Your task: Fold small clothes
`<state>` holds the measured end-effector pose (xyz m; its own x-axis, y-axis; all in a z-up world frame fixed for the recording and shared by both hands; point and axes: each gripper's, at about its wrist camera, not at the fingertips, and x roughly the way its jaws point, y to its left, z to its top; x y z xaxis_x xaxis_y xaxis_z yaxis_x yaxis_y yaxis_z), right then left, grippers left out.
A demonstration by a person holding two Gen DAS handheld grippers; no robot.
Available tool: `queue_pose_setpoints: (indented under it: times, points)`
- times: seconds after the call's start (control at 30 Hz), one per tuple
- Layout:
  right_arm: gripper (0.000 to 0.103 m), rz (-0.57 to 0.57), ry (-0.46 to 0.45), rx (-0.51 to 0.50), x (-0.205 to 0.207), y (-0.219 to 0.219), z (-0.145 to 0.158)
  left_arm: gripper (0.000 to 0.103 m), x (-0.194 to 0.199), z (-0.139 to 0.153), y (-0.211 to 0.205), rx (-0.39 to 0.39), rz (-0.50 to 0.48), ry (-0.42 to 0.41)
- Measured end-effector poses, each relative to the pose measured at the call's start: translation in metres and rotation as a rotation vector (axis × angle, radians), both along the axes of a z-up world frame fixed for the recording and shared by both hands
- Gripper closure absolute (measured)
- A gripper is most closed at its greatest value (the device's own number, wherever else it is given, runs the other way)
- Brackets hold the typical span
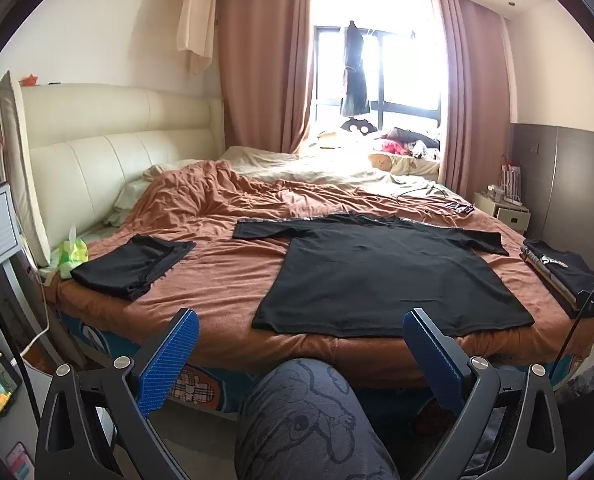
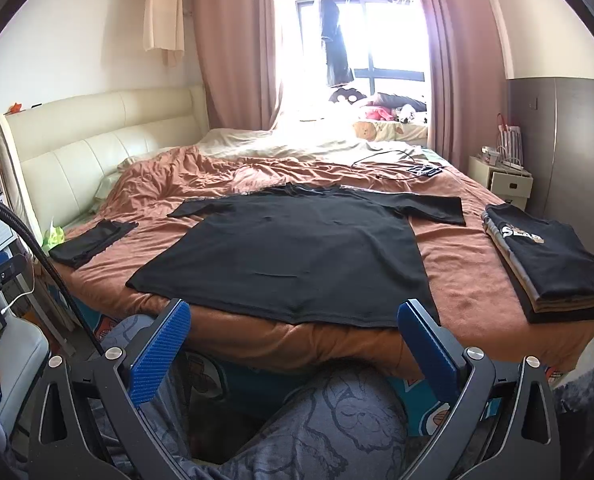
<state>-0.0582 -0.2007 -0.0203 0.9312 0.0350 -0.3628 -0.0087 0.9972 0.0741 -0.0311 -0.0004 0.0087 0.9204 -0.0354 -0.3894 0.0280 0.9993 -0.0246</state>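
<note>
On the rust-orange bedspread (image 1: 225, 280) a black short-sleeved T-shirt (image 1: 385, 280) lies flat, hem at the near edge. A folded black garment (image 1: 133, 266) sits left, a stack of folded shirts (image 2: 549, 268) right. The left gripper (image 1: 301, 354) and right gripper (image 2: 295, 346) hover before the bed, jaws spread, empty.

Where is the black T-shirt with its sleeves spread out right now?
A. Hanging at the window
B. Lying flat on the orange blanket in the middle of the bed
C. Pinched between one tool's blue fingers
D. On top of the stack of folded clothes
B. The black T-shirt lies flat on the orange blanket, and both the left gripper and the right gripper are open and short of it.
</note>
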Motion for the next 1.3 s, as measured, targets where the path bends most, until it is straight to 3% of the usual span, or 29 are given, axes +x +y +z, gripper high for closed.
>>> queue_pose_setpoints:
  times: [0.87,1.3]
  points:
    - [0.000,-0.037,0.025,-0.015,0.010,0.009,-0.001,0.000,0.006,-0.012,0.004,-0.015,0.000,0.015]
    - [0.000,0.009,0.011,-0.006,0.006,0.006,-0.005,0.000,0.005,-0.014,0.004,-0.015,0.004,0.012]
